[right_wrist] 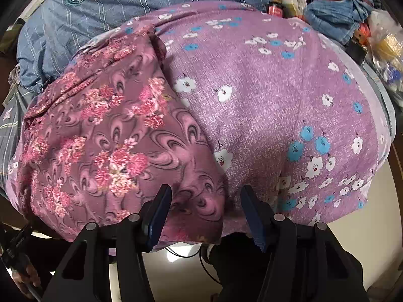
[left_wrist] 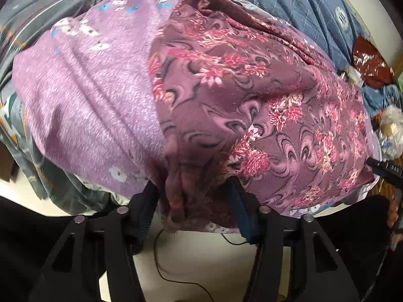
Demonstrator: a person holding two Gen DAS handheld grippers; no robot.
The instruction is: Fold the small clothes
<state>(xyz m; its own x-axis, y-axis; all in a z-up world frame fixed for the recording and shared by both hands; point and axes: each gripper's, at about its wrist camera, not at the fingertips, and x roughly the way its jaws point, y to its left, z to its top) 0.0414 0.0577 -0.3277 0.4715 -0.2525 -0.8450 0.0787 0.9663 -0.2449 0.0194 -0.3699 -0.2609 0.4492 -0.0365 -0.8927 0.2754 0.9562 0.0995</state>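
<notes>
The dark floral cloth lies on top of a lilac blanket that covers a raised surface; what is under the blanket I cannot tell. In the left wrist view the long axis of the cloth runs from the near edge away to the far side, and its near end hangs a little over the edge as a bunched fold.

The left tongs have this bunched fold between the fingers, and the cloth fills the gap from side to side, so they seem to pinch it. The right tongs stand spread at the near hem of the same cloth; the fabric lies between the fingers but the pads do not clearly press it.

Beyond the blanket edge, near the tongs, there is pale floor with a thin black cable, so there is free room on this side. On the far side lies a blue checked fabric.

The cloth is maroon with pink flower clusters and swirl patterns, soft and wrinkled.
</notes>
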